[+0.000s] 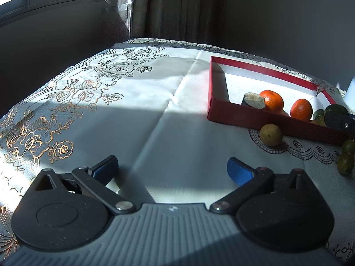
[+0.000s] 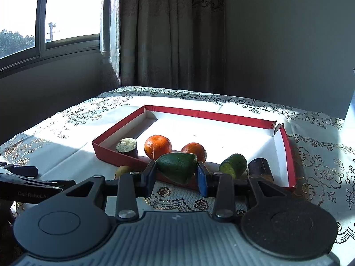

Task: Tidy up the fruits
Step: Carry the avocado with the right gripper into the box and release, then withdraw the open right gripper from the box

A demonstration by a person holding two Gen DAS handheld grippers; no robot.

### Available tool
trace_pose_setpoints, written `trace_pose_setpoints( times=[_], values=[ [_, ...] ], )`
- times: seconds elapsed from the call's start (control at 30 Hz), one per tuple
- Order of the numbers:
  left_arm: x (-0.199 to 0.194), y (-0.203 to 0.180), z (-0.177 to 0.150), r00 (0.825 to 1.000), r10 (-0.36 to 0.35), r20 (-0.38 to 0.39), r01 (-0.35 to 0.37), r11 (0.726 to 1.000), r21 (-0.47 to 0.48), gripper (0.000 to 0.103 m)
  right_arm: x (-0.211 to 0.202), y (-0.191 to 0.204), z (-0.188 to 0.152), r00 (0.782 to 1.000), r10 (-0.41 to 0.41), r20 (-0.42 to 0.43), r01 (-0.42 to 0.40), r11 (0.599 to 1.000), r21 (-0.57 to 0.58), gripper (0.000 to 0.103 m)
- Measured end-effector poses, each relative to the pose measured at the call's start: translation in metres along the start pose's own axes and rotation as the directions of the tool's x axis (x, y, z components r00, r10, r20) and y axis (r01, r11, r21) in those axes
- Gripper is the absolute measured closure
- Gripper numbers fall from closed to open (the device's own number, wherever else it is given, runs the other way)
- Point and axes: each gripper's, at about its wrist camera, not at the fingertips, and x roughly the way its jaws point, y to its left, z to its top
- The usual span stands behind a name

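My right gripper (image 2: 176, 174) is shut on a dark green avocado piece (image 2: 177, 166), held over the near wall of the red tray (image 2: 106, 153). Inside the tray lie two oranges (image 2: 158, 146) (image 2: 194, 151), a cut dark stub (image 2: 127, 147), a green cut piece (image 2: 233, 165) and a dark purple piece (image 2: 260, 169). My left gripper (image 1: 173, 168) is open and empty over the tablecloth, left of the tray (image 1: 244, 115). A yellow-green fruit (image 1: 270, 134) lies outside the tray's near wall. Two small green fruits (image 1: 345, 163) lie at the right edge.
The table has a white floral cloth (image 1: 142, 115). A curtain (image 2: 168, 33) and window (image 2: 68, 11) stand behind it. A white object (image 1: 350, 95) stands at the far right. The left gripper's body shows in the right wrist view (image 2: 24, 179).
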Motion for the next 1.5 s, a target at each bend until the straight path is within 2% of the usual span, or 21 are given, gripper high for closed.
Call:
trace_pose_setpoints(
  times=[0.3,0.43,0.6,0.87,1.33,1.5],
  values=[
    [0.001,-0.001,0.0,1.0,0.006,-0.004,-0.006,1.0,0.01,0.0,0.0,-0.003,0.016,0.998,-0.005,0.063,0.004,1.0,0.014,0.066],
    [0.001,-0.001,0.0,1.0,0.007,-0.005,-0.007,1.0,0.011,0.0,0.008,-0.011,0.028,0.996,-0.034,0.077,0.033,0.999,0.025,0.066],
    [0.002,-0.003,0.0,1.0,0.015,-0.011,-0.015,1.0,0.027,0.0,0.029,-0.029,0.036,0.995,-0.081,0.053,0.079,0.996,0.04,0.066],
    [0.003,-0.005,0.0,0.999,0.029,-0.019,-0.028,0.998,0.05,0.0,0.062,-0.046,0.027,0.994,-0.105,-0.016,0.106,0.992,0.063,0.066],
    [0.003,-0.005,-0.001,0.999,0.03,-0.019,-0.029,0.998,0.05,0.0,0.073,-0.056,0.021,0.994,-0.099,-0.046,0.103,0.989,0.108,0.065],
    [0.003,-0.005,-0.001,0.999,0.03,-0.019,-0.029,0.998,0.05,0.0,0.068,-0.058,0.023,0.994,-0.099,-0.035,0.103,0.988,0.118,0.06]
  ],
)
